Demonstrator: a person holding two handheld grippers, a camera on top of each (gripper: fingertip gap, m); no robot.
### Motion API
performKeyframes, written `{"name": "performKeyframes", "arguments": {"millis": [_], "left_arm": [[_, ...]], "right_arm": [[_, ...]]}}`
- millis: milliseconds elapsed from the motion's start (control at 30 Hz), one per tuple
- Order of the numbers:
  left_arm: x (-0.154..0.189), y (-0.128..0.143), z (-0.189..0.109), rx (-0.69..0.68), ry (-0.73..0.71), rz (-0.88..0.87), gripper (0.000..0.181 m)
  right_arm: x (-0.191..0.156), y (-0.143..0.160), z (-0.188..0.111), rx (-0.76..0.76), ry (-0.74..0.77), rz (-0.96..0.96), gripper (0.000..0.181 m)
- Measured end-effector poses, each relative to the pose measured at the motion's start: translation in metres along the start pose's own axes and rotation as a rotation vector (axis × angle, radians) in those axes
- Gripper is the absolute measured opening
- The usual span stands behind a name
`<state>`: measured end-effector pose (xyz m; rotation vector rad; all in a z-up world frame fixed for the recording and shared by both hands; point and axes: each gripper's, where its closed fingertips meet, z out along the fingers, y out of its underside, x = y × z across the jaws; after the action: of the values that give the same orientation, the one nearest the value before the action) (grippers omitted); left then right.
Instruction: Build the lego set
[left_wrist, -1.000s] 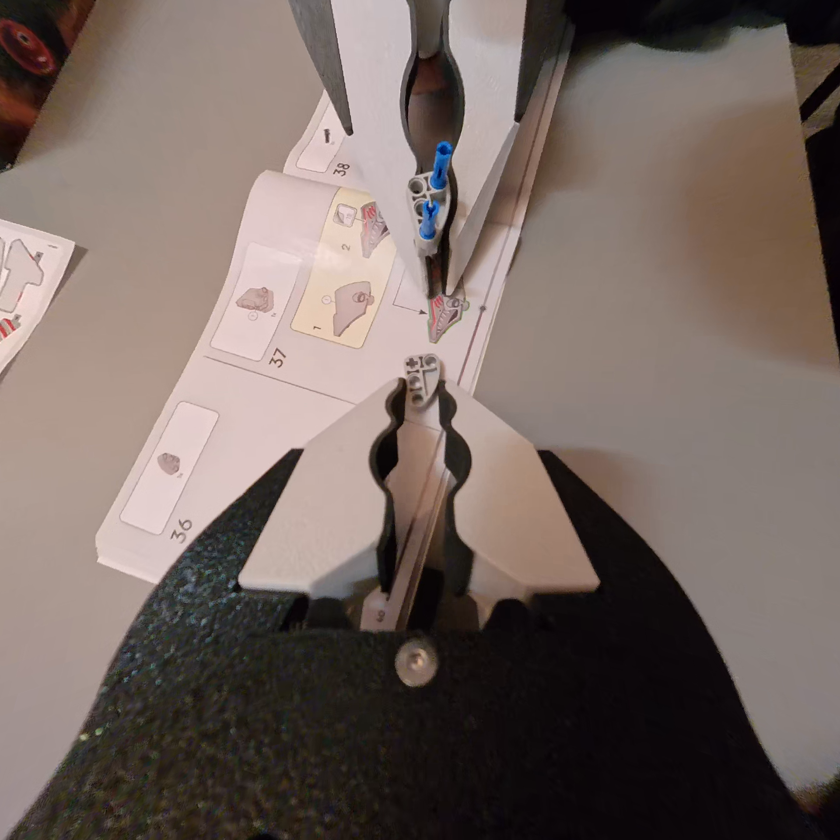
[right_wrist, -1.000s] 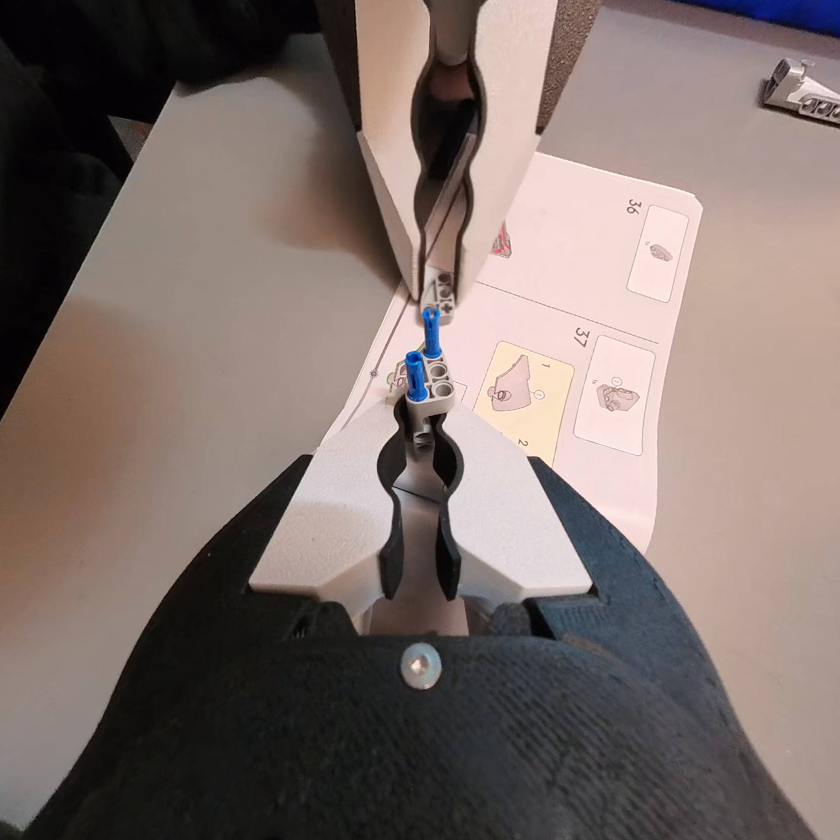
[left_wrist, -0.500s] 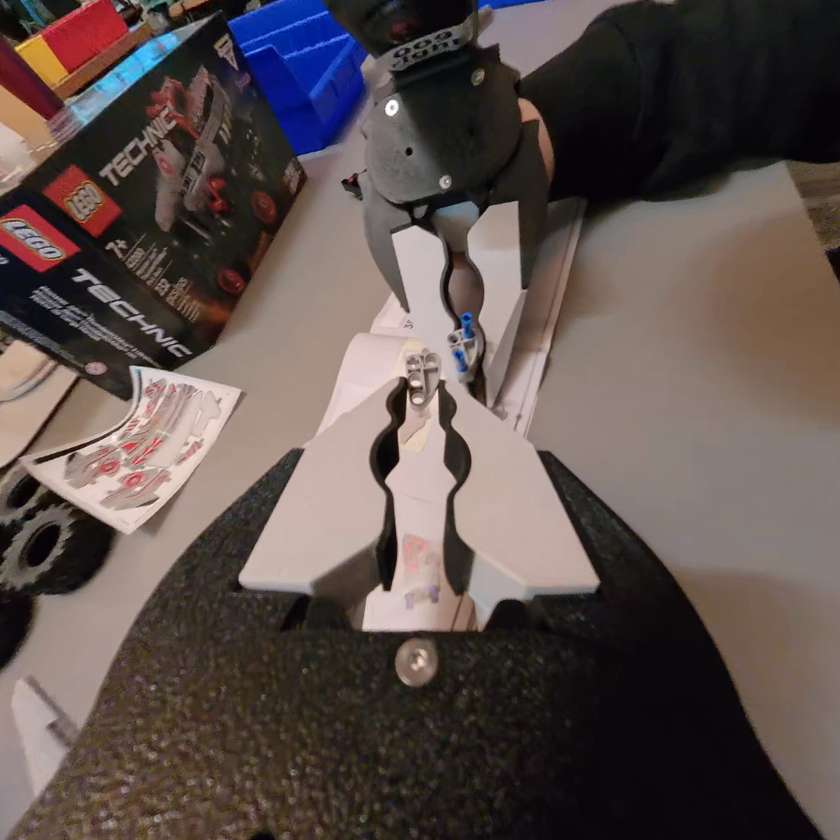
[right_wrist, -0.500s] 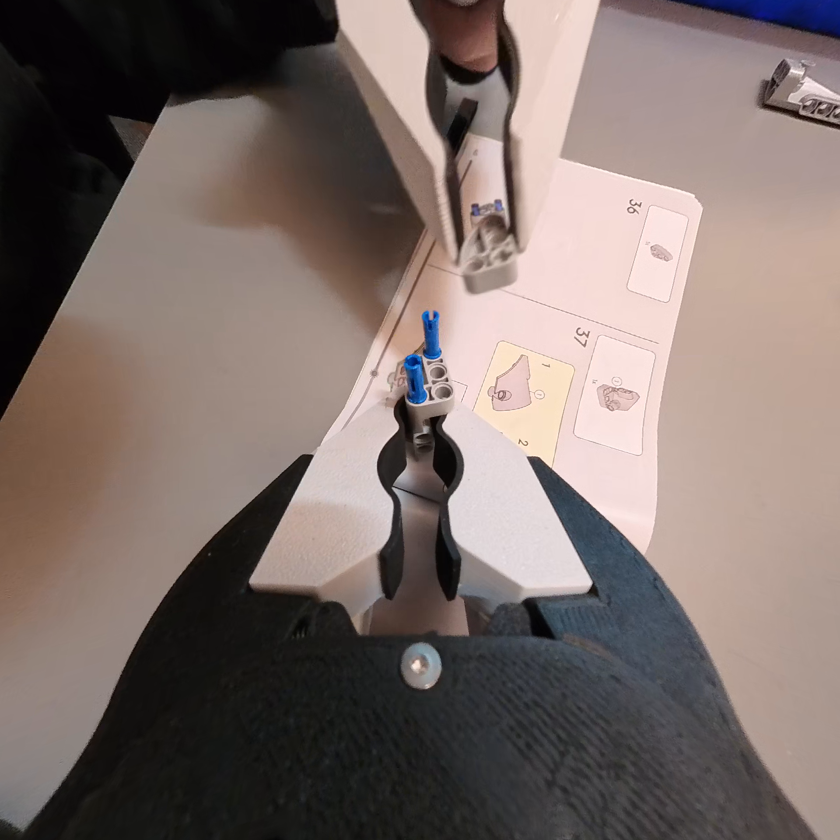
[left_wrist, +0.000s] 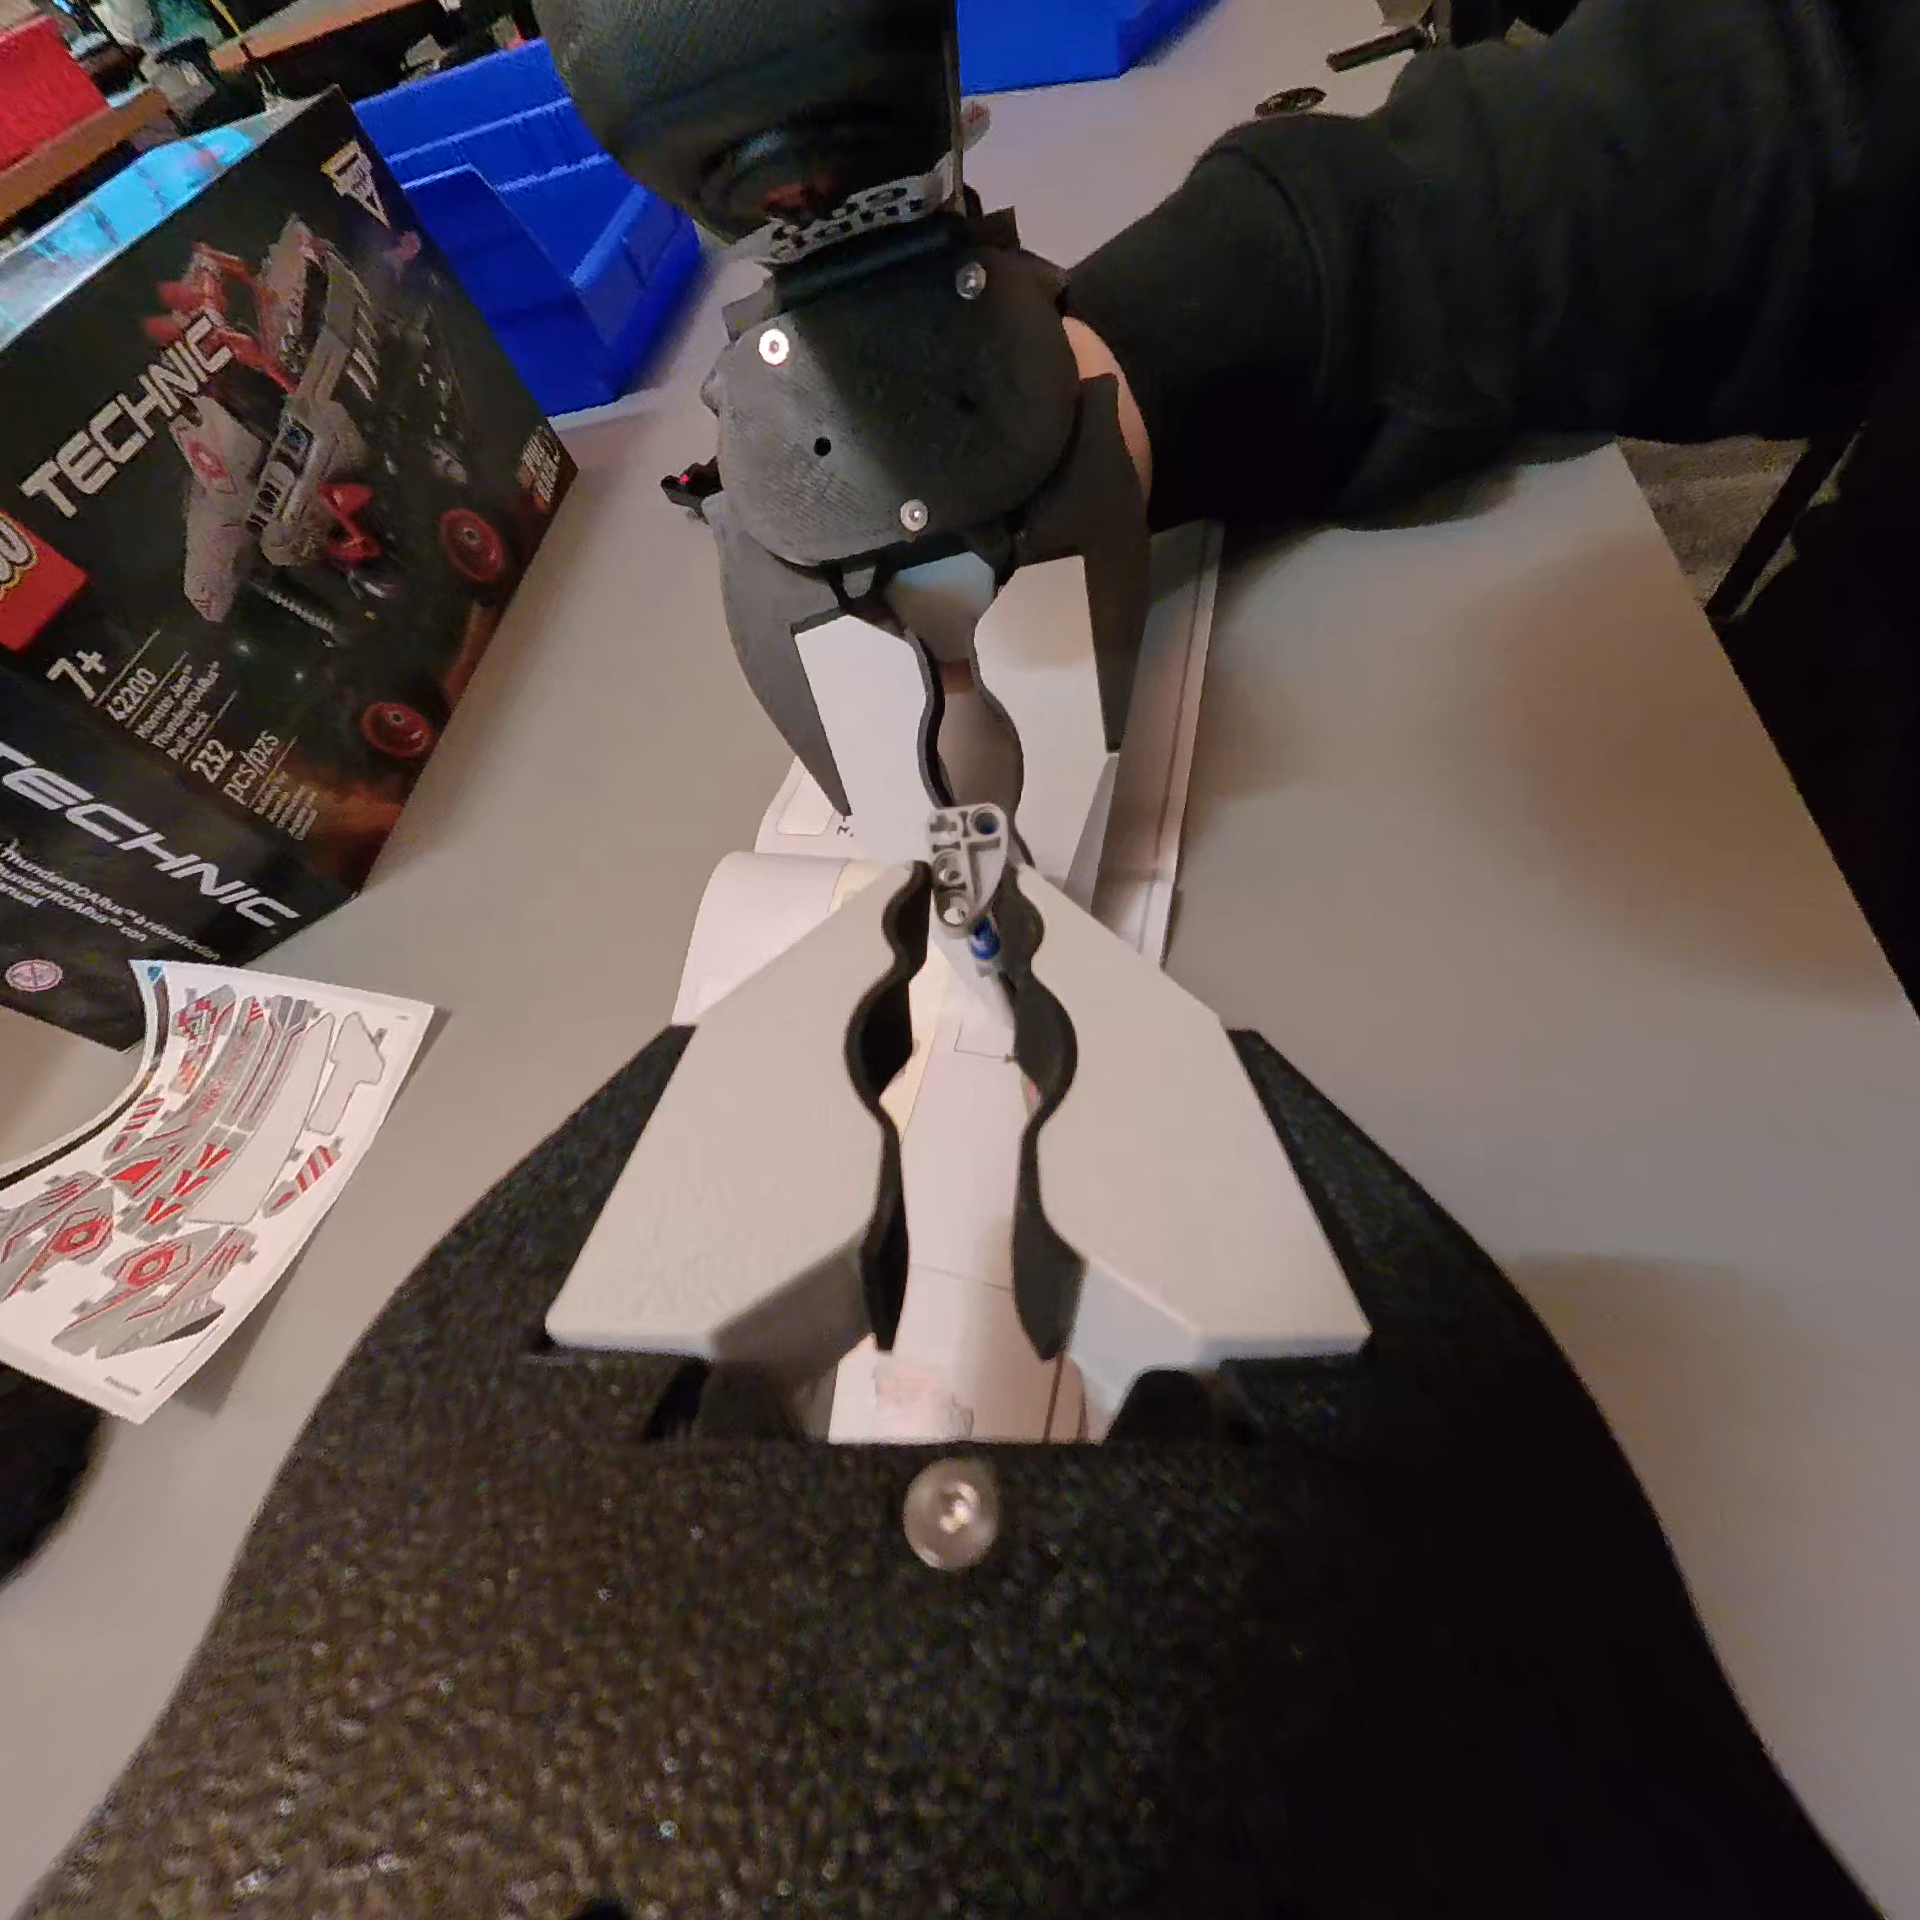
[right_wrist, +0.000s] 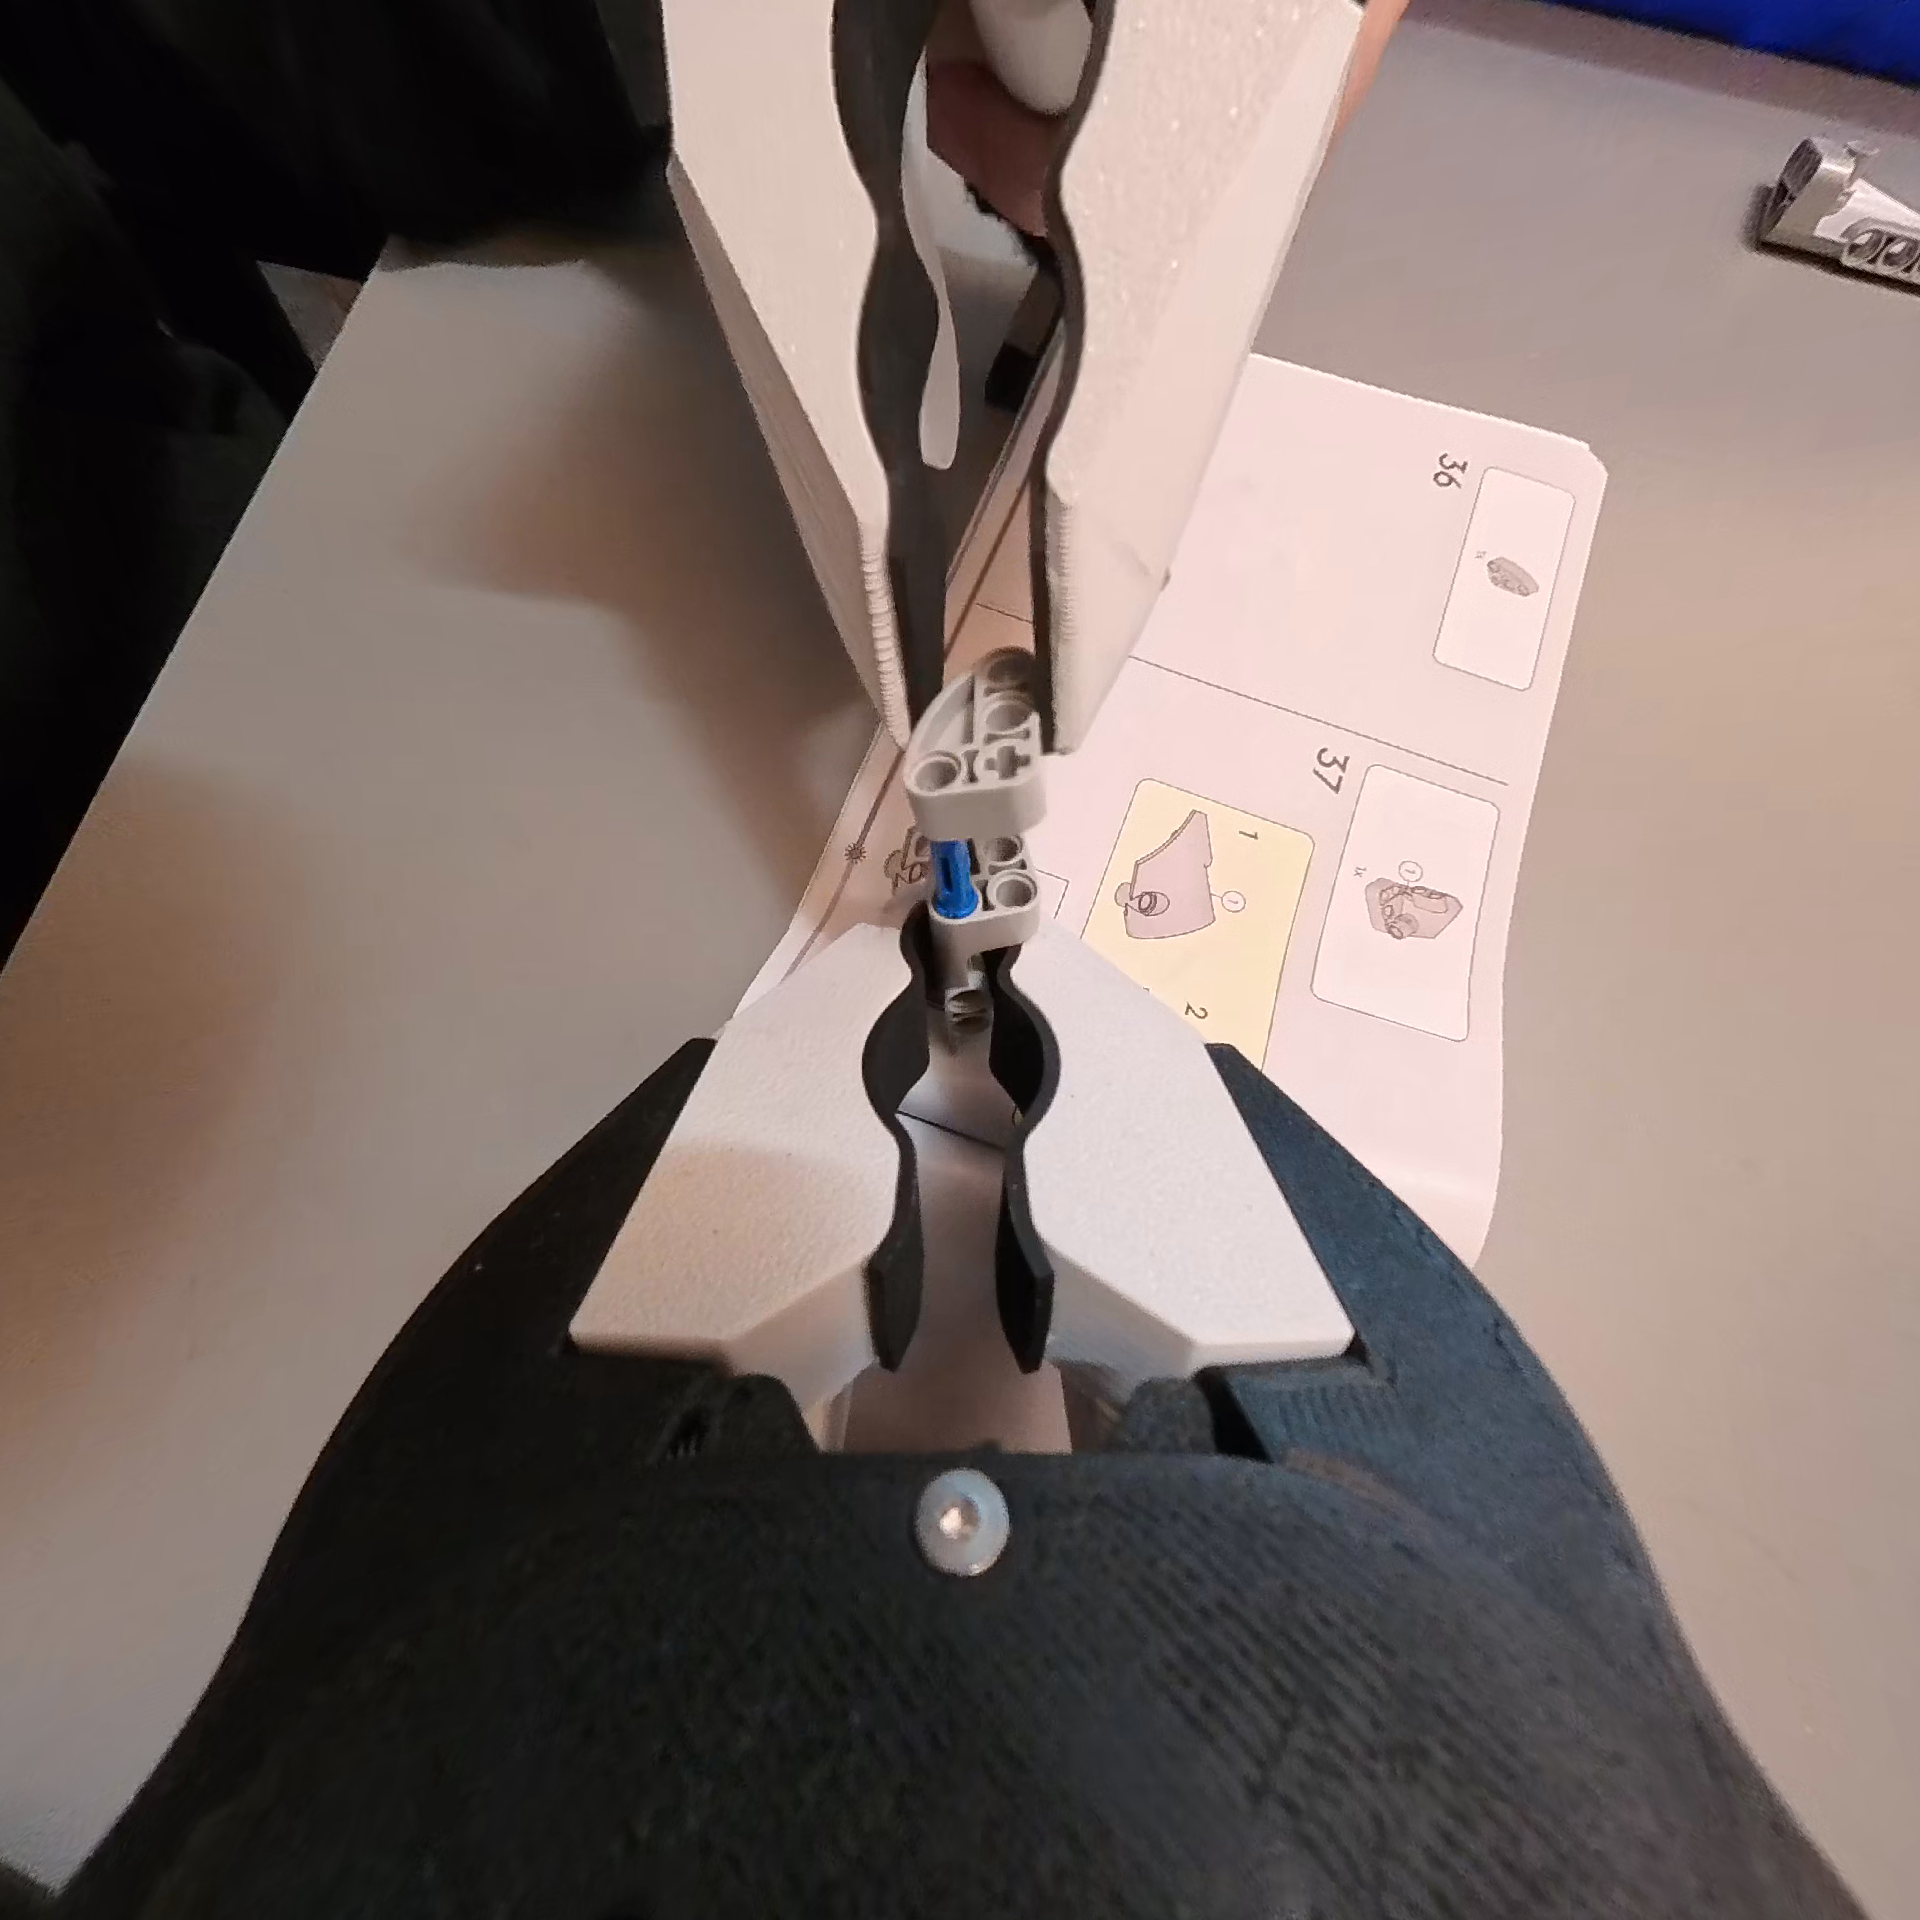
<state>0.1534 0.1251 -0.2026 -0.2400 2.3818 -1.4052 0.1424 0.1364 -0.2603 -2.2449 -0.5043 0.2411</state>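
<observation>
My left gripper (left_wrist: 961, 899) is shut on a grey quarter-round Technic piece (left_wrist: 968, 850). My right gripper (right_wrist: 966, 951) is shut on a similar grey piece (right_wrist: 1003, 899) with a blue pin (right_wrist: 948, 878) standing up from it. In the right wrist view the left gripper (right_wrist: 971, 717) comes in from above, tip to tip with mine. Its grey piece (right_wrist: 977, 764) sits on the tip of the blue pin, and a second pin is hidden behind it. In the left wrist view the right gripper's body (left_wrist: 904, 457) faces me, with a hand in a black sleeve behind it.
The open instruction booklet (right_wrist: 1382, 831) lies under both grippers on the grey table (right_wrist: 416, 831). The set's box (left_wrist: 208, 540), a sticker sheet (left_wrist: 177, 1174) and blue bins (left_wrist: 540, 208) are at the left. A loose grey part (right_wrist: 1849, 218) lies far right. The table edge is at the left (right_wrist: 260, 416). Across from one pair of fingers to the other is roughly 6 centimetres.
My left gripper rose, tilted and brought its grey piece over to the right gripper's piece, onto the blue pins. The right gripper stayed almost still.
</observation>
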Motion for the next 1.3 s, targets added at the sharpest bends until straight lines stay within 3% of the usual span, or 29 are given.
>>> {"name": "performKeyframes", "arguments": {"millis": [467, 1000, 1300], "left_arm": [[0.0020, -0.0016, 0.0015, -0.053, -0.046, -0.097, 0.010], [0.0013, -0.0007, 0.0023, 0.027, -0.151, -0.242, 0.010], [0.0010, 0.0018, 0.0014, 0.078, -0.110, -0.258, 0.010]], "right_arm": [[-0.0004, 0.0002, -0.0002, 0.000, -0.001, -0.003, 0.002], [0.0002, 0.0009, -0.0009, 0.000, -0.006, 0.010, 0.002], [0.0001, 0.0009, -0.0010, 0.000, -0.013, 0.019, 0.002]]}}
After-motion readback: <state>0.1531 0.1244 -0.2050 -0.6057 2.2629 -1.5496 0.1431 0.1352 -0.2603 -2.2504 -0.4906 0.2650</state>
